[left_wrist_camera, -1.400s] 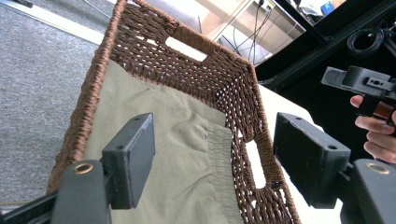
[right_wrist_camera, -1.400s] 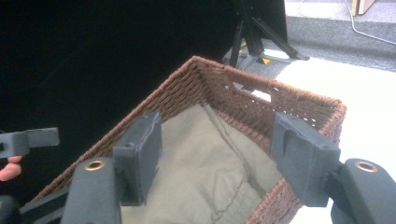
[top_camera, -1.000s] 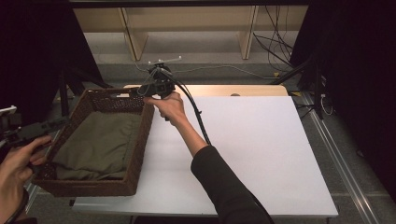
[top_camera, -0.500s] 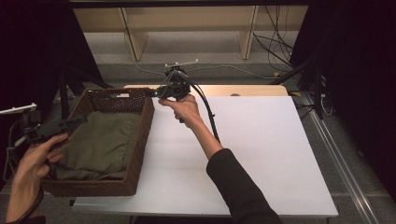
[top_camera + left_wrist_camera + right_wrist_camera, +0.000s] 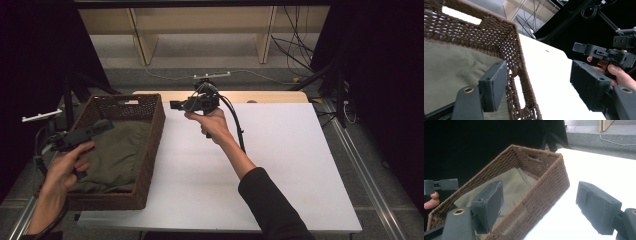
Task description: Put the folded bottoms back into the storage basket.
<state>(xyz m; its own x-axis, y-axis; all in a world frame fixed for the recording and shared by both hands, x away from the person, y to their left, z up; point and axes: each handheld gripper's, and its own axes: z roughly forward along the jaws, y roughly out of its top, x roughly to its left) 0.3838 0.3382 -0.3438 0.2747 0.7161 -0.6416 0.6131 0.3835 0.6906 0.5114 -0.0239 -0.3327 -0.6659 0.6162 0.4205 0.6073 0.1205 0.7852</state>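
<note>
Woven brown basket (image 5: 150, 145): sits on the left part of the white surface (image 5: 280, 170), its long side running away from the person; a handle slot is cut in the far end wall and another in the near part of the right wall.
Olive-green cloth (image 5: 117, 152): lies crumpled inside the basket, covering its floor and staying below the rim.
Left tool (image 5: 100, 126): held in the left hand (image 5: 65, 165) above the basket's left rim, pointing toward the right; in the left gripper view its two black jaws stand wide apart with nothing between them, one over the cloth, the other over the white surface.
Right tool (image 5: 176, 105): held in the right hand (image 5: 215, 125) above the far middle of the surface, just beside the basket's far right corner and pointing left at it; in the right gripper view its jaws are spread well apart and empty, framing the basket's right wall.
Cable (image 5: 237, 125): trails from the right tool back along the forearm.
Sleeve (image 5: 272, 207): dark, covering the right forearm near the bottom edge.
</note>
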